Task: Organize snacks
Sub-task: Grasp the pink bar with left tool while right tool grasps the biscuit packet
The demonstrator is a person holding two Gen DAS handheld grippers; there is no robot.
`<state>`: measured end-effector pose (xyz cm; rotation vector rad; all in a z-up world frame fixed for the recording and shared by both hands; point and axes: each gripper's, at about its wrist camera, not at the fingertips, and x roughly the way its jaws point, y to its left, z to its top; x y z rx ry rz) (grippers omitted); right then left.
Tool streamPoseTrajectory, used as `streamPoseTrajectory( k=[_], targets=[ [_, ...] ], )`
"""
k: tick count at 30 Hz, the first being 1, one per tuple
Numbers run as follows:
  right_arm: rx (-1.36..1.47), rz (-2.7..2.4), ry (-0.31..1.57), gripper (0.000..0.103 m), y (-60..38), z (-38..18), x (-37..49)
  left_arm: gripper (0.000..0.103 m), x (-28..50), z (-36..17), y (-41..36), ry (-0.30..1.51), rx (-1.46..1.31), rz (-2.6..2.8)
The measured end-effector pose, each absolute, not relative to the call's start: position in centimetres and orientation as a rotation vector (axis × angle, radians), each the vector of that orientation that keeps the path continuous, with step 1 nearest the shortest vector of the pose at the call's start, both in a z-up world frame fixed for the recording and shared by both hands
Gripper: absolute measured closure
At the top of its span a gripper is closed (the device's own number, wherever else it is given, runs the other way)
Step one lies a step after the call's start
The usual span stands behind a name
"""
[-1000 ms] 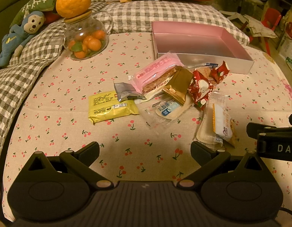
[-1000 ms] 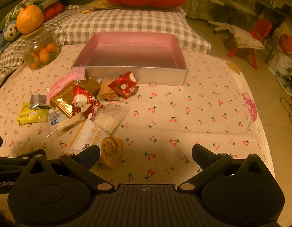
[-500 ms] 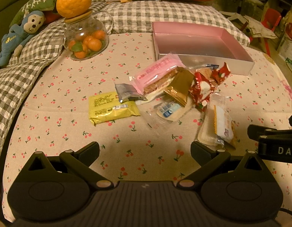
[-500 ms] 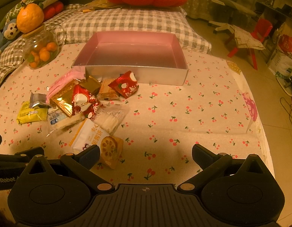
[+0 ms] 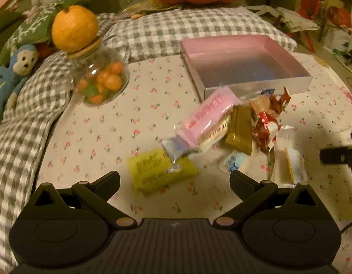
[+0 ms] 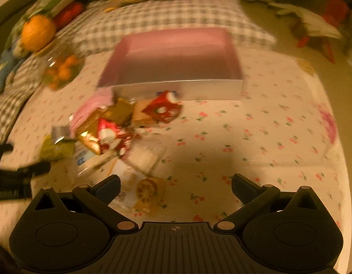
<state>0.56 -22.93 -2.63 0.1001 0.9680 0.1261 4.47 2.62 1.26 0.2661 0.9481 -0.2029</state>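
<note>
Snacks lie heaped on the cherry-print bed (image 5: 89, 137) just before the empty pink box (image 5: 244, 68), likely their destination. Yellow packet (image 5: 157, 171) sits nearest the left hand-held gripper (image 5: 174, 179), whose jaws are spread wide and empty; the right hand-held gripper (image 6: 176, 182), equally spread, hovers over the biscuit packet (image 6: 148, 189), touching nothing.

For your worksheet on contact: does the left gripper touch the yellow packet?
Apart. In the left wrist view, the open left gripper has cloth showing between each finger and the yellow packet.

Home bedroom: checked pillow (image 5: 189, 29), toy monkey (image 5: 14, 73) (plush)
</note>
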Motion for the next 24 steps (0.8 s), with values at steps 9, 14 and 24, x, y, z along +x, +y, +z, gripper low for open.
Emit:
streamPoseTrajectory(
  k=[9,14,24],
  targets=[
    [-0.032,0.435,0.909,0.000,-22.2,-4.4,1.5,0.008,7.5,0.0,3.3,0.865,0.258,-0.388],
    [-0.097,0.492,0.867,0.000,-22.2,-6.1,1.3,0.016,8.9,-2.3,4.0,0.794,0.229,-0.466],
    [-0.201,0.566,0.824,0.001,-21.5,-7.9,0.4,0.020,10.9,-3.5,3.8,0.815,0.179,-0.591]
  ],
)
